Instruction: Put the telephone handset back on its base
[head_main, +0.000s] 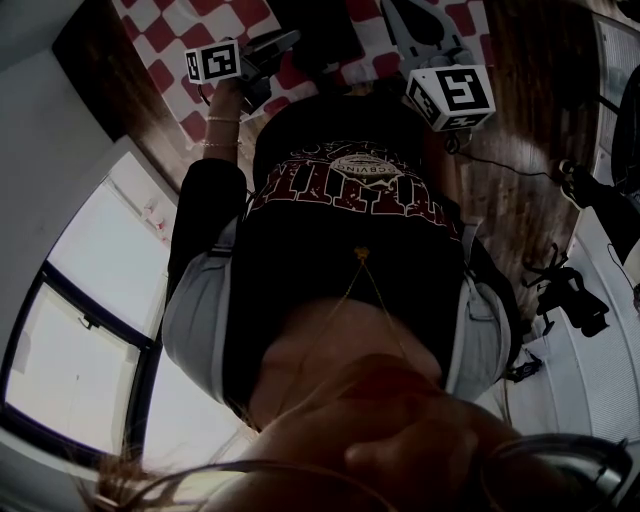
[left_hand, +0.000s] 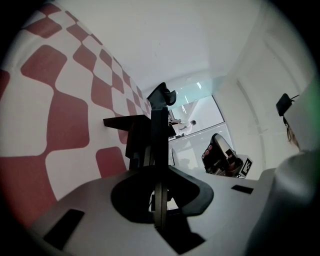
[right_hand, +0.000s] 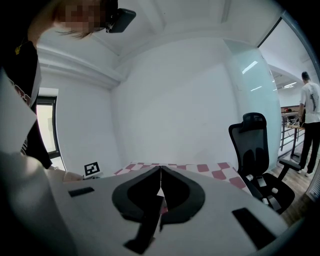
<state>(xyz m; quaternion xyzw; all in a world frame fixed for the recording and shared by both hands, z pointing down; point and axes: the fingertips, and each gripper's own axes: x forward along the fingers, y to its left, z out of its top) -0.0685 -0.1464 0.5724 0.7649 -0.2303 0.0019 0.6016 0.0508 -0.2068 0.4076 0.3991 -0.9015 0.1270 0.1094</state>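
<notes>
1. Left gripper (left_hand: 158, 172): fingers clamp a slim dark body, judged the telephone handset (left_hand: 160, 120), above the checkered bench (left_hand: 65, 120), ready for lowering.
2. Base (head_main: 325, 35): apparently the dark block just beyond.
3. Right gripper (right_hand: 159, 170): fingers closed, empty, held clear.

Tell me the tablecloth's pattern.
The tablecloth has red and white checks, clearest in the left gripper view.

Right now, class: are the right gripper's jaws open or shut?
Shut. The right gripper shows its jaws meeting at the tips, nothing between them.
</notes>
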